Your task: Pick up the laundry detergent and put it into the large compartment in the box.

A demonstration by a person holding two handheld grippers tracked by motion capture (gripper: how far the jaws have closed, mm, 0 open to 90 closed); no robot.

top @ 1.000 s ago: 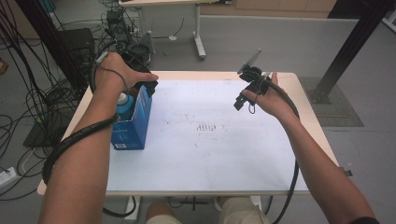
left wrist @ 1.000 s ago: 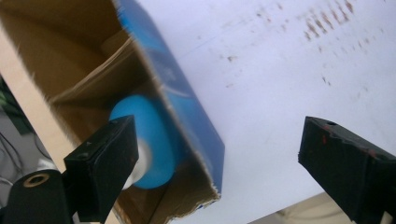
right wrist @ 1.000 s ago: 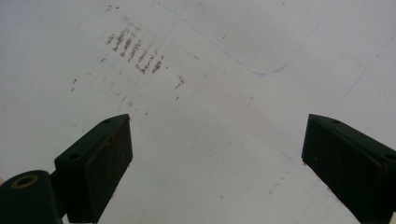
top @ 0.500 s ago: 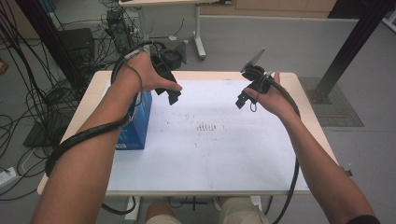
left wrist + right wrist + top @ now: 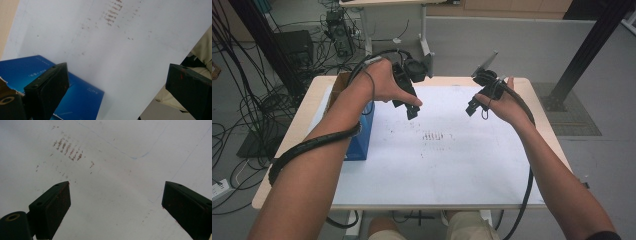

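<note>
Two forearms come in from the near edge of the table [image 5: 287,175], each hand carrying a black gripper above a white sheet [image 5: 452,165] that covers most of the pale wooden top. That sheet is flat and matte, smudged near its middle with short rows of rusty brown marks [image 5: 432,136], probably rubbed off the pads. The blue box [image 5: 360,135] stands on the left side of the table, beside the left forearm; it looks like glossy printed cardboard, rectangular, with a torn brown flap at its top in the left gripper view. Farther in, the left gripper [image 5: 412,107] hangs over the sheet just right of the box, its jaws having just been opening; they now stand wide apart with nothing between them, so the box seems set down and let go. The right gripper [image 5: 472,106] hovers over the far right part of the sheet, its jaws also spread wide and empty, likely waiting its turn. Beyond the table, cables [image 5: 242,115] sprawl across a grey floor [image 5: 522,45].
</note>
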